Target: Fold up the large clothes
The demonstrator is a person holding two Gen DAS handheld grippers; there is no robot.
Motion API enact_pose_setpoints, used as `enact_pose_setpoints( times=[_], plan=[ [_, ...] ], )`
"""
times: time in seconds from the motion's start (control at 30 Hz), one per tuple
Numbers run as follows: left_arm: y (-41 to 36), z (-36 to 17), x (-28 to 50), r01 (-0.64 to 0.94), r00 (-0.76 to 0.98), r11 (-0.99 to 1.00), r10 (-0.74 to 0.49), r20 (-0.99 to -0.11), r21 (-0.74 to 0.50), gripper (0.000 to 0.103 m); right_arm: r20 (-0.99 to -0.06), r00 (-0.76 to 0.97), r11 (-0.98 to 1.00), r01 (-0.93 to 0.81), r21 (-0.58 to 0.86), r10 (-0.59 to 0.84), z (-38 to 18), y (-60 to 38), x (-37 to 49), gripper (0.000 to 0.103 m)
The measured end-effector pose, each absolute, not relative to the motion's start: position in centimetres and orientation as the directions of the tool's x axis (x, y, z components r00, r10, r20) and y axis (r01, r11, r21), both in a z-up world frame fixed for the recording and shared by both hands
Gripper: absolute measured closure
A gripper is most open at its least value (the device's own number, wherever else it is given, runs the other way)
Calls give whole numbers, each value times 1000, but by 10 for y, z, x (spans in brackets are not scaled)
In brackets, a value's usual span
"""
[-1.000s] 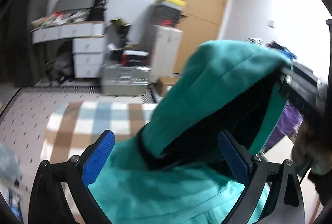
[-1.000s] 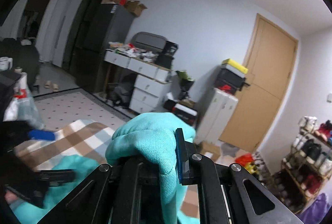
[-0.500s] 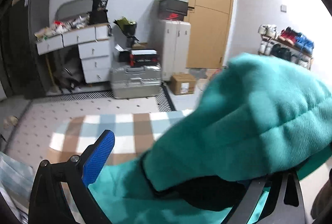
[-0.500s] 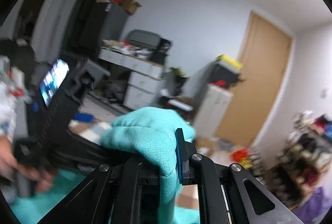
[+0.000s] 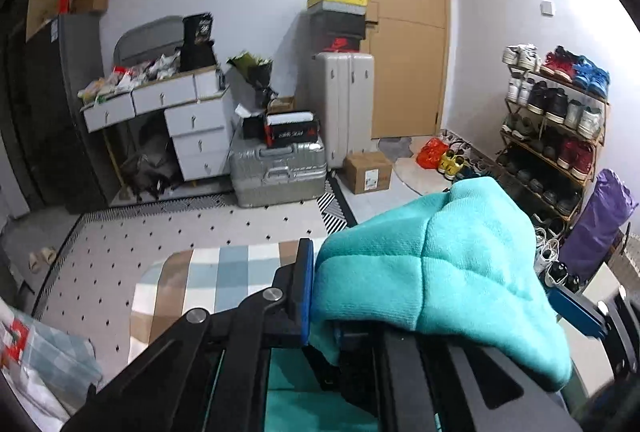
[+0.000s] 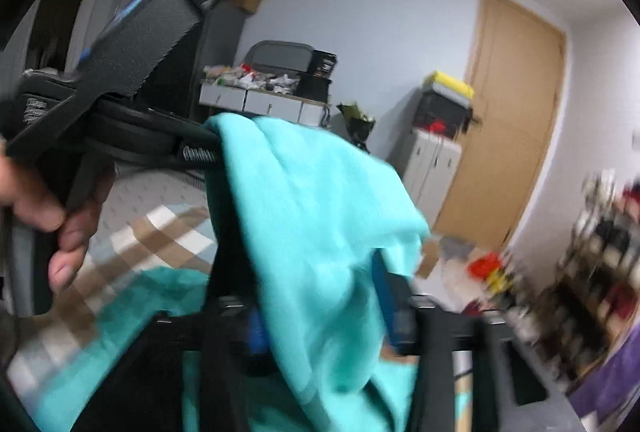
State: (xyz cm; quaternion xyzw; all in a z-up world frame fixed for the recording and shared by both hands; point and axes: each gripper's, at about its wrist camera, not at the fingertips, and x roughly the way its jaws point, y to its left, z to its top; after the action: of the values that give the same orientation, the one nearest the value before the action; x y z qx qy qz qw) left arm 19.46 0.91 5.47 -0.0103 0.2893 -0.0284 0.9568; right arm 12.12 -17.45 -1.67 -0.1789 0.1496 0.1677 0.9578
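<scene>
My left tongs (image 5: 316, 296) have just clamped the teal garment (image 5: 432, 272) above the checked blanket (image 5: 208, 276) while my right tongs (image 6: 320, 316) have just been loosening around it, so I should release cleanly.

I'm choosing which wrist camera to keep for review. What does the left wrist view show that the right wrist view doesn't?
Only the left wrist view: the left gripper shut on the teal garment, and a sharp shoe rack.

Only the right wrist view: a hand holding the other tool, and the right gripper, jaws just opened, cloth draped between them.

Both: the garment, wooden door, checked rug.
</scene>
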Motion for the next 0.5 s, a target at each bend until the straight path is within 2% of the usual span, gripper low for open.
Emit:
enact_pose_setpoints(
  times=[0.1,0.13,0.17,0.2,0.27,0.33,0.4,0.43,0.5],
  plan=[
    [12,51,200,51,814,997,-74,-576,-56,99,-320,882,897,-411,-164,346,-22,-202,90,49],
    [12,51,201,59,810,996,-85,-580,-64,99,-300,880,893,-424,-147,369,-26,-208,77,43],
    [10,52,199,68,806,995,-97,-584,-71,99,-287,868,879,-456,-141,404,-32,-211,63,33],
    [9,52,199,72,803,994,-103,-586,-76,99,-302,838,845,-513,-150,455,-43,-209,47,29],
    [6,55,196,86,800,993,-115,-589,-77,99,-350,794,787,-583,-202,498,-60,-195,33,30],
    [2,59,191,102,802,992,-123,-584,-68,99,-409,797,716,-591,-372,445,-90,-162,27,32],
    [0,62,187,124,803,991,-134,-581,-56,99,-446,824,661,-555,-505,350,-113,-133,42,39],
    [0,63,183,137,806,989,-142,-575,-52,99,-443,839,649,-532,-544,316,-119,-126,49,49],
    [3,64,177,144,799,988,-152,-582,-60,99,-343,932,652,-331,-682,114,-130,-112,88,50]
  ],
)
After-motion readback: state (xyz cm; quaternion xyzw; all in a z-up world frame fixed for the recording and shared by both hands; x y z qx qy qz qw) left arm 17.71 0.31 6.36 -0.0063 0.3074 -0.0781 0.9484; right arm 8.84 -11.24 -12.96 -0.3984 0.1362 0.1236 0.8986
